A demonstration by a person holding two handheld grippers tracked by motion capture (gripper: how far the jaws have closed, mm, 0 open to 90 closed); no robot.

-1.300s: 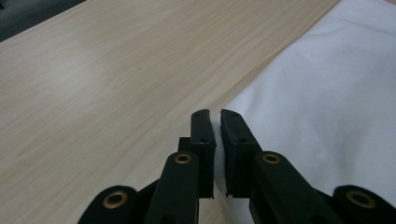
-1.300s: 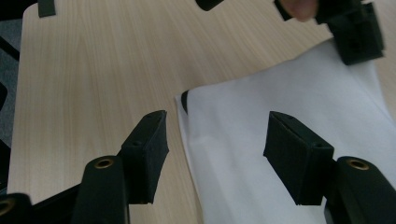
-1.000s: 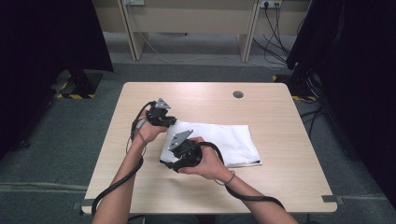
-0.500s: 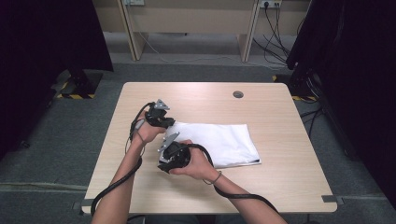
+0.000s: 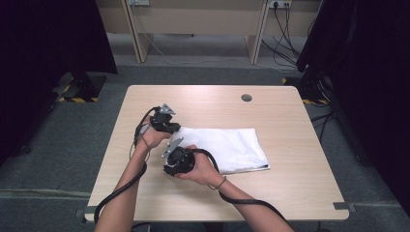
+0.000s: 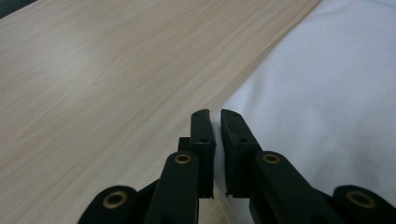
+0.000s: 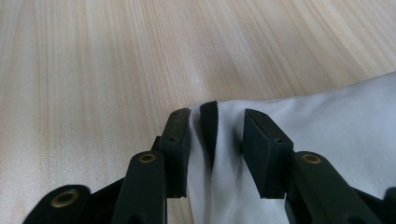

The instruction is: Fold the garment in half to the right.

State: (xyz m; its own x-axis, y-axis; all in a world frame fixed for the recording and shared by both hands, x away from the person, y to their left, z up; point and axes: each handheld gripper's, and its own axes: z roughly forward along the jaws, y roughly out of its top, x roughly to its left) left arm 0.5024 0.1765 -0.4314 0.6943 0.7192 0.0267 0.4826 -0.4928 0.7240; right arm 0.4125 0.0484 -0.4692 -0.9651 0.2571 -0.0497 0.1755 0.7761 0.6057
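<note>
White cloth (image 5: 227,149), folded flat, lies on the wooden table (image 5: 290,125) — a little toward its right half, near the middle. Your left gripper (image 6: 217,122) is at the cloth's far left corner, its jaws almost closed with the cloth's edge in the thin gap. Your right gripper (image 7: 217,122) is at the near left corner — jaws narrowly apart, a raised fold of cloth between them.

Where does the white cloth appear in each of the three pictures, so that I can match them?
High view: the white cloth lies at the table's middle, right of both grippers.
Left gripper view: it fills the right side, its edge between the jaws.
Right gripper view: it is at lower right, its corner between the jaws.
Shared landmark: the wooden table.
</note>
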